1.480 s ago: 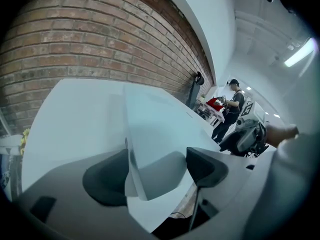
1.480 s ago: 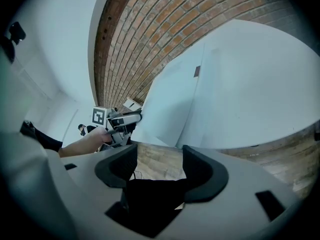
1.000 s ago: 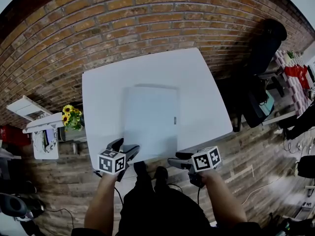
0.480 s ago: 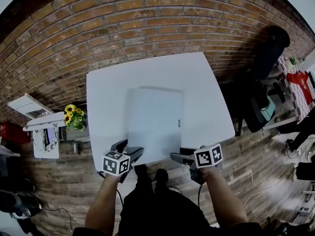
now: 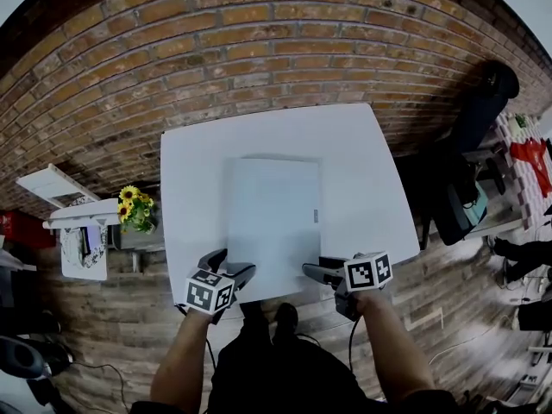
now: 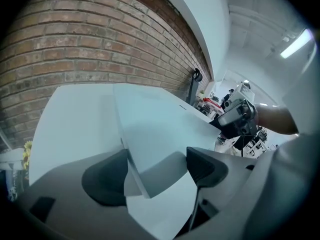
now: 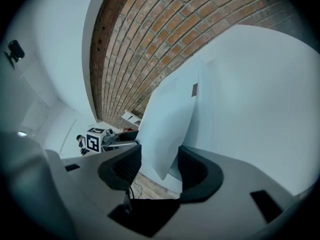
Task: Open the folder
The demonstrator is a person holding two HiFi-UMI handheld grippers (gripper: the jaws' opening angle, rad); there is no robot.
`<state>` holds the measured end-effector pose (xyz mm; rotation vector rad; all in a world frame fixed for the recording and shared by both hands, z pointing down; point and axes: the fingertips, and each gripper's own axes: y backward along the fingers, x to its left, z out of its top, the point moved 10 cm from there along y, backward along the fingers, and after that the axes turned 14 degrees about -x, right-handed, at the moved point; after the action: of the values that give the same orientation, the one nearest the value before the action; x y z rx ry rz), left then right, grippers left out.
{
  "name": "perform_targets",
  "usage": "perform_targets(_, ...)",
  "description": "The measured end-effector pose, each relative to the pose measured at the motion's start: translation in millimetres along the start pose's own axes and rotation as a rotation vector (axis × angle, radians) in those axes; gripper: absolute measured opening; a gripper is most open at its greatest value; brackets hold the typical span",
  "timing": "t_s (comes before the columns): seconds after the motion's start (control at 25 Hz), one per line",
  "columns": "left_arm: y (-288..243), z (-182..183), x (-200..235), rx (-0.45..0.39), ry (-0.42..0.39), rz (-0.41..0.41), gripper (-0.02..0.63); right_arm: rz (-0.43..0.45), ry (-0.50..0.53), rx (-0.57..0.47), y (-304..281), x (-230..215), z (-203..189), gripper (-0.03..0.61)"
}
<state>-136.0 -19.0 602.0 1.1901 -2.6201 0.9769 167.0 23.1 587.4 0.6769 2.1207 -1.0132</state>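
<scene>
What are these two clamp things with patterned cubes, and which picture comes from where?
No robot: a person holds a two-jaw gripper in each hand. One picture comes from a head camera looking down; the other two cameras ride on the grippers and look along their jaws. A closed pale folder lies on a white table. The left gripper has the folder's near left corner between open jaws. The right gripper straddles the near right corner; its jaws have just been closing but do not visibly press yet.
</scene>
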Motion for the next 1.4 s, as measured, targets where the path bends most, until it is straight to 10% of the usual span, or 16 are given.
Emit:
perform_targets(0.24,-1.7,10.1,21.5,0.01,0.045,-0.044,0.379,0.106,0.021,-0.032,-14.0,18.2,23.2,0.103)
perform_targets(0.92,-14.6,28.6,47.7,0.046,-0.051,-0.077,0.379,-0.167,0.373,0.023,-58.7,52.8,33.8,0.079)
perform_targets(1.4,-15.5,37.1,36.1,-0.025,0.019,-0.031,0.387,-0.077,0.407,-0.063,-46.0,58.1,64.7,0.091)
